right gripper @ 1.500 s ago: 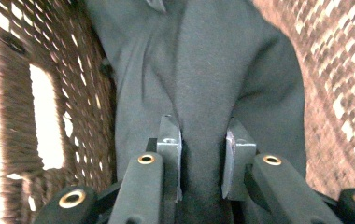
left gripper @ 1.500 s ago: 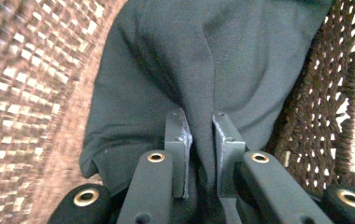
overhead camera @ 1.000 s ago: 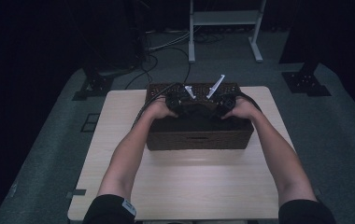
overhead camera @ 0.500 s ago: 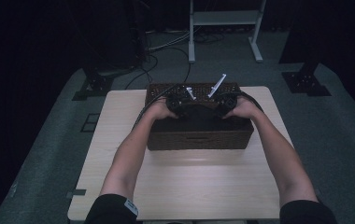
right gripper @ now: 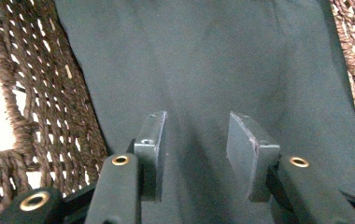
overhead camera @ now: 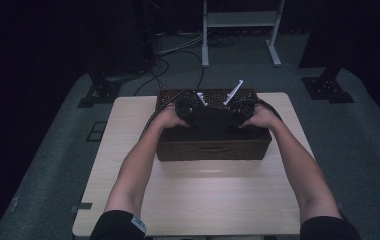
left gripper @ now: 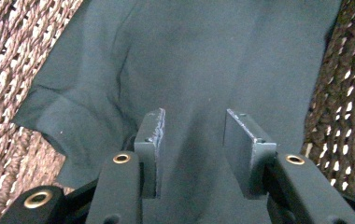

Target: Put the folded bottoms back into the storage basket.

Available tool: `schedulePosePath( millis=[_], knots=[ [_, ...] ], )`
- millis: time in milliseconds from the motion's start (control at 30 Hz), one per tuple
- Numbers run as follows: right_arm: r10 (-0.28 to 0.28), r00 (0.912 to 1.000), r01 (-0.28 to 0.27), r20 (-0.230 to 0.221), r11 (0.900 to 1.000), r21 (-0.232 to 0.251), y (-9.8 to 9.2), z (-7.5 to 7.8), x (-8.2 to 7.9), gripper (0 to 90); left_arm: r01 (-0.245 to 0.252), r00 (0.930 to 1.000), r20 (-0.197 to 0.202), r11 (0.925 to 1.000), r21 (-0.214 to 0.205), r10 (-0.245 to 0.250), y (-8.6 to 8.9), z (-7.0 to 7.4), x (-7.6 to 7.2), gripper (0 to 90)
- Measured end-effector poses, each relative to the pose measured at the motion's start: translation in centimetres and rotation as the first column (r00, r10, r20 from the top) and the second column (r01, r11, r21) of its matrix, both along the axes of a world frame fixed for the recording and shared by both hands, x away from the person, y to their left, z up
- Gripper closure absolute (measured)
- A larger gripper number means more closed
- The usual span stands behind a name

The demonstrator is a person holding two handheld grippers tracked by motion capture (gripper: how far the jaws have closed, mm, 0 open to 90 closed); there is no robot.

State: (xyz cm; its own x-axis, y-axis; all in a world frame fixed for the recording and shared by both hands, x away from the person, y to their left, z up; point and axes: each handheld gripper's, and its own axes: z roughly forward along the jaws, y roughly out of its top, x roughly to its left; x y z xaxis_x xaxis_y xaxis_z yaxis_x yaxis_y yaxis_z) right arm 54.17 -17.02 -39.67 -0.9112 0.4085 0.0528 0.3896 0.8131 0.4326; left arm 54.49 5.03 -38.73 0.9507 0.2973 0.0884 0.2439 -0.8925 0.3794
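A dark green garment (overhead camera: 213, 119) (left gripper: 189, 60) (right gripper: 213, 56) lies spread inside a brown wicker basket (overhead camera: 213, 150) (left gripper: 3, 42) (right gripper: 40, 93) on the pale wooden table (overhead camera: 203, 200). My left gripper (overhead camera: 190, 112) (left gripper: 194, 135) hangs over the cloth's left part. Its jaws have just been opening and stand open, with the cloth below them and nothing pinched. My right gripper (overhead camera: 238, 111) (right gripper: 196, 135) is over the right part, also open. Its jaws opened and then closed in a little, and the cloth lies flat under the gap.
The basket sits at the table's far middle, its woven walls close on both sides of the grippers. Bare tabletop lies in front of it. Cables (overhead camera: 178, 50), a white stand (overhead camera: 238, 30) and black stand feet (overhead camera: 328, 87) are on the floor beyond.
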Motion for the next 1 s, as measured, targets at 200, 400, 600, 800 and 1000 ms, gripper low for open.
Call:
schedulePosePath(
  millis=[200, 400, 600, 800, 1000],
  knots=[
    [-0.02, 0.9998, 0.02, 0.008, 0.9993, 0.031, -0.6, 0.5, -0.4, 58.5, -0.014, 0.9999, 0.001, 0.9999, -0.008, 0.014, 0.3, 0.0, -0.3, 57.3],
    [-0.029, 0.9991, 0.027, 0.03, 0.9974, 0.068, -1.2, 1.7, -1.3, 57.1, -0.017, 0.9996, 0.022, 0.9986, -0.05, 0.018, 0.5, 1.5, -1.1, 53.2],
    [-0.035, 0.9977, 0.028, 0.058, 0.9937, 0.108, -1.9, 3.2, -2.3, 55.3, -0.013, 0.9991, 0.039, 0.9966, -0.082, 0.016, 0.7, 2.5, -2.0, 49.1],
    [-0.028, 0.9964, 0.015, 0.081, 0.9888, 0.149, -2.4, 4.1, -3.6, 54.5, -0.016, 0.9996, 0.021, 0.9904, -0.137, 0.019, 1.1, 3.2, -3.1, 46.9],
    [-0.026, 0.9961, 0.012, 0.085, 0.9871, 0.16, -2.7, 4.6, -4.4, 53.5, -0.008, 0.9997, 0.022, 0.9892, -0.147, 0.012, 1.2, 3.9, -4.0, 45.4]
  ],
)
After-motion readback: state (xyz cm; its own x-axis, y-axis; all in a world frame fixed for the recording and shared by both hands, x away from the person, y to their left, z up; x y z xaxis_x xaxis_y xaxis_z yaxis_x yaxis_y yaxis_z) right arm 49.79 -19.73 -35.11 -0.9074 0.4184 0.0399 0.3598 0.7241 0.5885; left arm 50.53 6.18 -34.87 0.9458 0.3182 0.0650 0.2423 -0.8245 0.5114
